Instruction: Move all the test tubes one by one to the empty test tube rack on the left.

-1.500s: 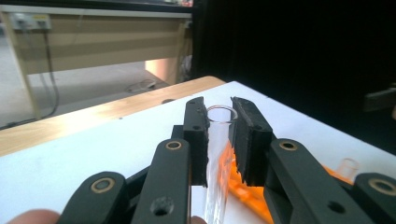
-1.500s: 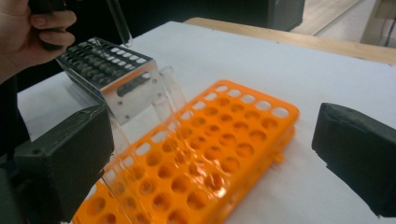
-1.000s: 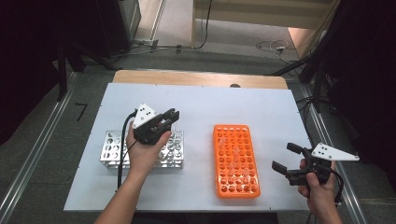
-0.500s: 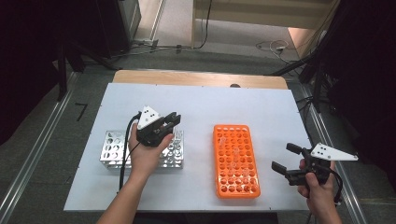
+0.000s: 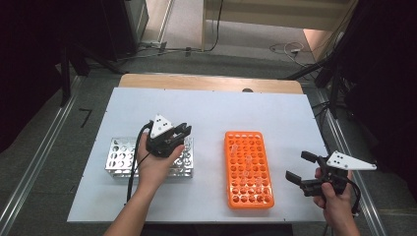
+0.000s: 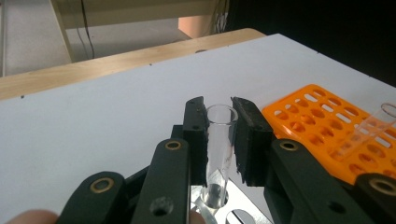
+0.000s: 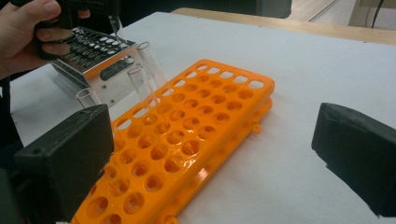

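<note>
Pinched upright between the pads of the left gripper [image 6: 219, 140], a clear test tube [image 6: 218, 154] is kept over the metal rack [image 5: 120, 160] for lifting; the right gripper [image 5: 309, 169] is held spread beside the orange rack [image 5: 265, 189].

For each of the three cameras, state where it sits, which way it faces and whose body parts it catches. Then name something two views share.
High view: above the person's edge of the table, looking forward and down on the white table; both forearms, left gripper, right gripper.
Left gripper view: on the left gripper, looking along its jaws, shut on a clear tube over the metal rack.
Right gripper view: on the right gripper, looking between its open jaws at the orange rack; the left hand shows.
All three views show the orange rack.
</note>
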